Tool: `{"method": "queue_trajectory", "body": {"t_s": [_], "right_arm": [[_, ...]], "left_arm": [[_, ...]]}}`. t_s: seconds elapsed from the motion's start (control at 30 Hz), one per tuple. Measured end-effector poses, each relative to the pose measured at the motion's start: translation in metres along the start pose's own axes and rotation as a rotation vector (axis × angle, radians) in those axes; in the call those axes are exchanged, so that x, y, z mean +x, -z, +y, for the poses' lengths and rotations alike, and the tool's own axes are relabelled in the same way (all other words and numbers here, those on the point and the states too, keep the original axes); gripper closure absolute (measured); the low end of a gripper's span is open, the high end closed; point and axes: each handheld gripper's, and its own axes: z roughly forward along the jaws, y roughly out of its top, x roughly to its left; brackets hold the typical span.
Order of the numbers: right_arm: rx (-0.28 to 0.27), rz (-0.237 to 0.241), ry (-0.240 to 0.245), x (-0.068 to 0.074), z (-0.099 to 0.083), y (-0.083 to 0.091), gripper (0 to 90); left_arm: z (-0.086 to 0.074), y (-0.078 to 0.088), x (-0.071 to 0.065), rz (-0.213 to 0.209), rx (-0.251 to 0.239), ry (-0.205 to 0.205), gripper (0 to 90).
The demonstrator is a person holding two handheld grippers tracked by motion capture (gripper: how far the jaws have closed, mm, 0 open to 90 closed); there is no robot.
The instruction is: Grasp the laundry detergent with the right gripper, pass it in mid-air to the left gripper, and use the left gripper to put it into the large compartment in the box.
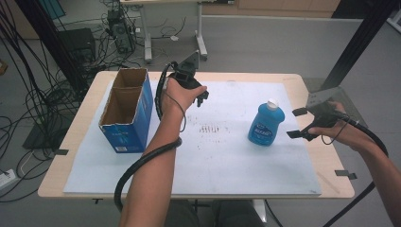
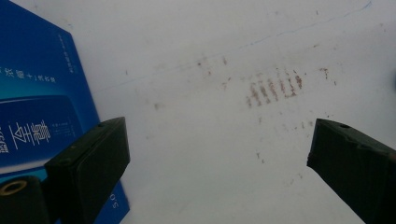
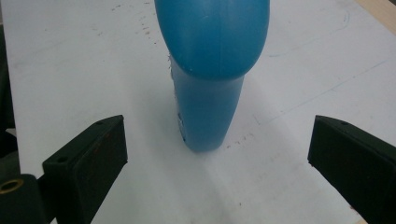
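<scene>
Right gripper: jaws spread wide, nothing between the pads, touching nothing; held at table's right side, tips aimed toward blue bottle, just beside it but apart. In right gripper view bottle stands centred ahead of the gap, both black jaws well clear on either side.

Left gripper: jaws also wide apart, empty, no contact w/ anything; held over white mat near blue box. In left gripper view, mat seen through the gap, box side at left just past the left jaw.

Materials/shapes: bottle = smooth glossy blue plastic, broad rounded shoulders, flat-sided body narrowing toward base, white cap, label on front. Box = cardboard, blue printed outside w/ white lettering, raw brown inside, top open, rectangular, split into two compartments. Mat = matte white sheet, scuffed, reddish-brown smudge marks near centre, faint pen lines. Table = pale wood-look top, edges showing round the mat. Jaws = black, blocky, hard-looking, angled tips; black ribbed cable trailing from each gripper.

Bottle orientation: upright on mat, right of centre, long axis vertical, cap up, base down; label facing person's side. Well apart from box, which sits at mat's left w/ long side running front to back
</scene>
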Motion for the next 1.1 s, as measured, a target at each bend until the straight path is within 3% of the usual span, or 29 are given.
{"method": "queue_trajectory", "body": {"t_s": [0.63, 1.1], "right_arm": [[-0.127, -0.009, -0.021, 0.003, -0.014, -0.05, 3.6], [-0.199, -0.002, -0.028, 0.007, -0.018, -0.073, 3.3]], "left_arm": [[0.001, -0.004, -0.002, 0.0, 0.007, -0.01, 5.7], [0.0, -0.007, -0.001, 0.0, 0.011, -0.008, 5.7]]}}
